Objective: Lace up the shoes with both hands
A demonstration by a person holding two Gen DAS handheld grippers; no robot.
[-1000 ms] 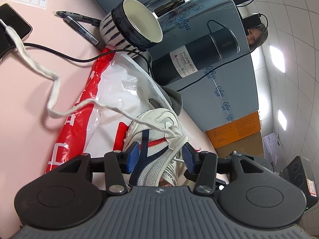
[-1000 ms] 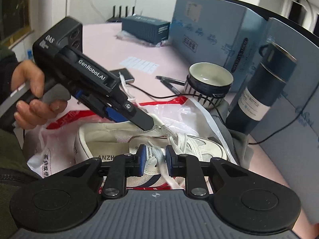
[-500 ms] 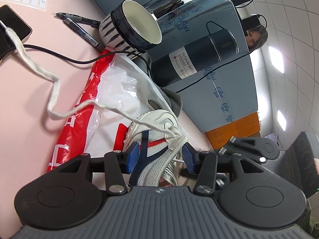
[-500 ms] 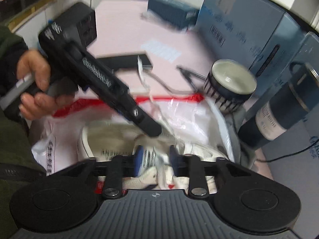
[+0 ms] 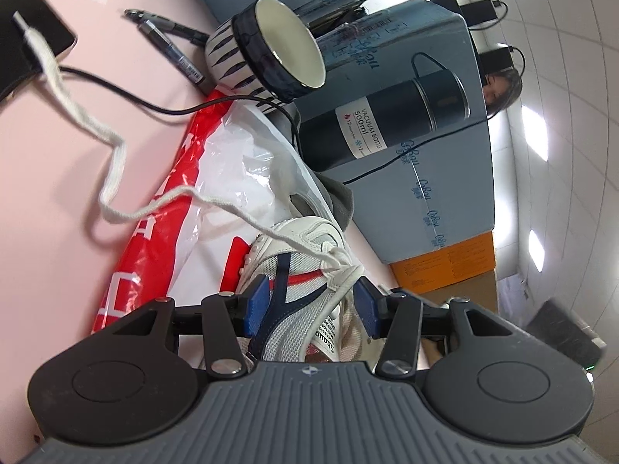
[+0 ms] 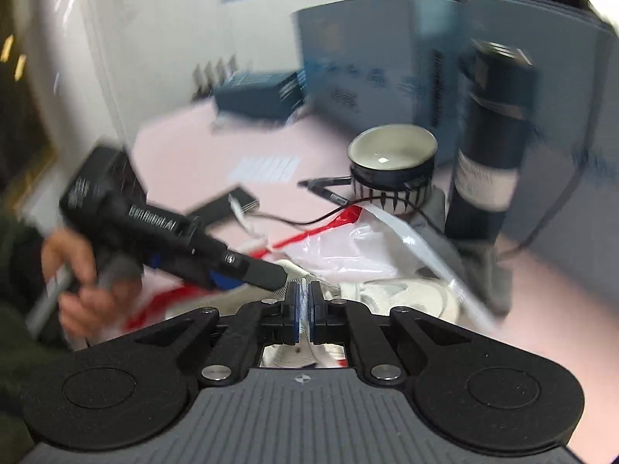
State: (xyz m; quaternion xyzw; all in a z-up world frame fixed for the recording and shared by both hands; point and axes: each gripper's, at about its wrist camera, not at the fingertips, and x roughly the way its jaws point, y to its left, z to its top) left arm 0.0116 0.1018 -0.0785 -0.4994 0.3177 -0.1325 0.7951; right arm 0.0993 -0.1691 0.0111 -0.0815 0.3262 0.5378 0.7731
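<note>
On a red-white bag point(image 5: 154, 239), white sneaker point(image 5: 309, 270) between spread left gripper point(image 5: 311, 305); right gripper point(image 6: 304, 309) pinching lace point(image 6: 304, 303)

We've got the white sneaker point(image 5: 305, 270) lying on a red-and-white plastic bag point(image 5: 162, 239) on the pink surface point(image 5: 50, 147), navy and red stripes across its mesh side. One loose white lace point(image 5: 112, 150) runs from the eyelets out across the bag and surface, its tip resting on a black phone point(image 5: 35, 34). Another lace strand sits pinched at the tongue.
</note>
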